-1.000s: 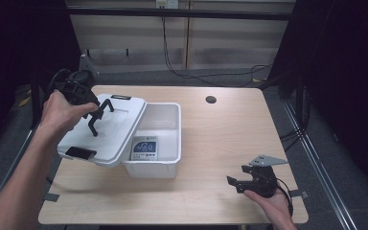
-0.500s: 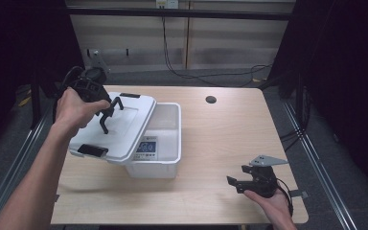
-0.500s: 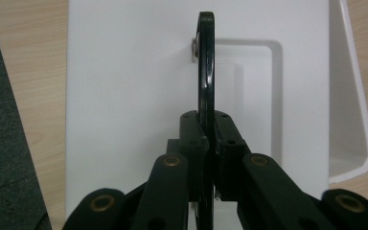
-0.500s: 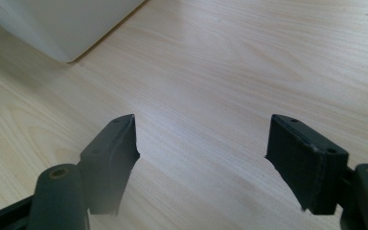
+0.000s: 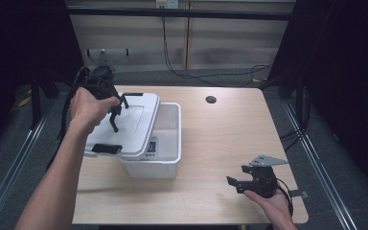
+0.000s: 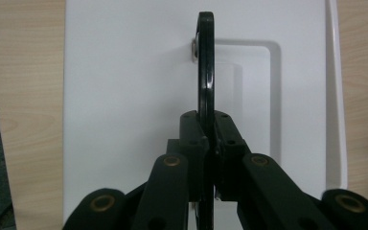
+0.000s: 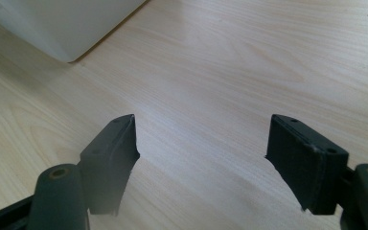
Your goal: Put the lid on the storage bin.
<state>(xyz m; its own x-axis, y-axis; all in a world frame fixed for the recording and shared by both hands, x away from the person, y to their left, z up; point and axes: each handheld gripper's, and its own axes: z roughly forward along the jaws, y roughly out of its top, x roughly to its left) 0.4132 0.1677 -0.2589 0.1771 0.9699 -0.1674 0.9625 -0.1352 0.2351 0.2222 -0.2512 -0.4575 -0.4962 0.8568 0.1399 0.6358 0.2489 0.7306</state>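
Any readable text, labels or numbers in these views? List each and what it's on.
None can be read.
Label on the item inside the white bin, below the lid edge: bluish print, too small and blurred to read.
Lid top in the left gripper view: plain white, no text.
Table in the right gripper view: bare wood grain, no markings.

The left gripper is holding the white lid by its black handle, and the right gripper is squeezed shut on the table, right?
Not quite. The right gripper is open: the right gripper view shows its jaws wide apart over bare table. The left gripper does hold the white lid by its black handle.
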